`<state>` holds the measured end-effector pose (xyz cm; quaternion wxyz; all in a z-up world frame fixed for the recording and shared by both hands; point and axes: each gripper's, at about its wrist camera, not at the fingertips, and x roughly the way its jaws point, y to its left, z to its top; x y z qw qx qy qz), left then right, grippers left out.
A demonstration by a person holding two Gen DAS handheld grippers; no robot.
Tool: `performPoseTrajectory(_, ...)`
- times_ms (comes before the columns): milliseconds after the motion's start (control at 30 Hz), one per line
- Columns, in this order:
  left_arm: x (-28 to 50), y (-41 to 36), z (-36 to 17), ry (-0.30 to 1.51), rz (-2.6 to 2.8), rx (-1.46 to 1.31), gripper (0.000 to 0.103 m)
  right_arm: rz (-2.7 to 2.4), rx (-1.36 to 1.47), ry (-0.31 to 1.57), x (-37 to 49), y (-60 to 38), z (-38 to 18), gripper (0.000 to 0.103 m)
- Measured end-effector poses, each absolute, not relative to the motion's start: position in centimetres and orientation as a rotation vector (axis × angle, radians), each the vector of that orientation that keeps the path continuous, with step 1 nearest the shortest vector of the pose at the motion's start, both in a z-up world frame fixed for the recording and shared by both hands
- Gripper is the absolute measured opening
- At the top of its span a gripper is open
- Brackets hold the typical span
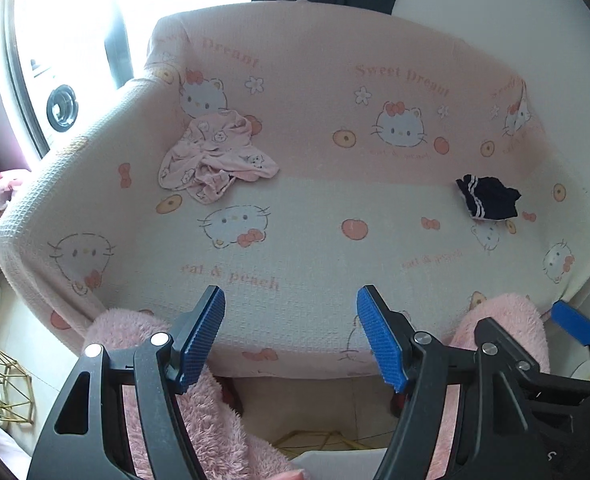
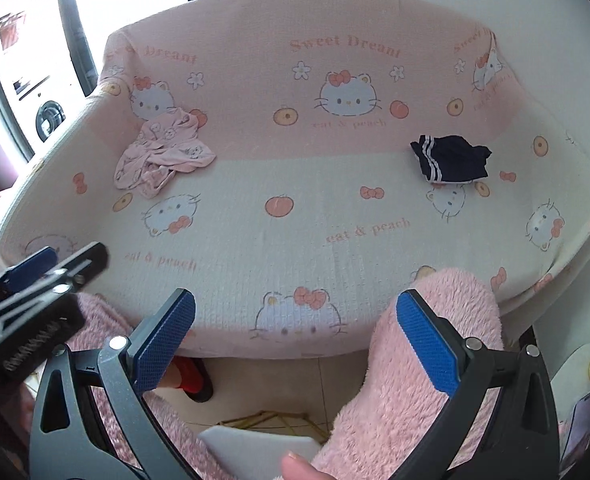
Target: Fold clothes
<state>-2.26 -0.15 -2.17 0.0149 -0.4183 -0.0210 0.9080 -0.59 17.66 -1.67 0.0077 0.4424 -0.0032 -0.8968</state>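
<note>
A crumpled pink garment with bear prints (image 1: 211,160) lies at the back left of the sofa seat; it also shows in the right wrist view (image 2: 161,156). A dark navy garment with white stripes (image 1: 489,198) lies at the back right, and in the right wrist view (image 2: 451,158). My left gripper (image 1: 291,336) is open and empty, held in front of the sofa's front edge, far from both garments. My right gripper (image 2: 295,344) is open and empty, also in front of the sofa. The right gripper's tip (image 1: 575,322) shows at the right of the left wrist view.
The sofa (image 1: 295,240) wears a pink and white cat-print cover. The person's knees in fluffy pink trousers (image 2: 427,360) sit below the grippers. A gold wire basket (image 1: 3,380) stands on the floor at left. A washing machine (image 1: 61,108) is behind the left armrest.
</note>
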Motion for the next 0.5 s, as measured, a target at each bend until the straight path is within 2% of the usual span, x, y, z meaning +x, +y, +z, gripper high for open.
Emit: performPoseTrajectory(500, -1.53, -0.66, -1.67, -0.072, 2.858, -1.291, 0.071, -2.783, 1.382, -0.016, -0.50, 17.79, -1.79, 0.102)
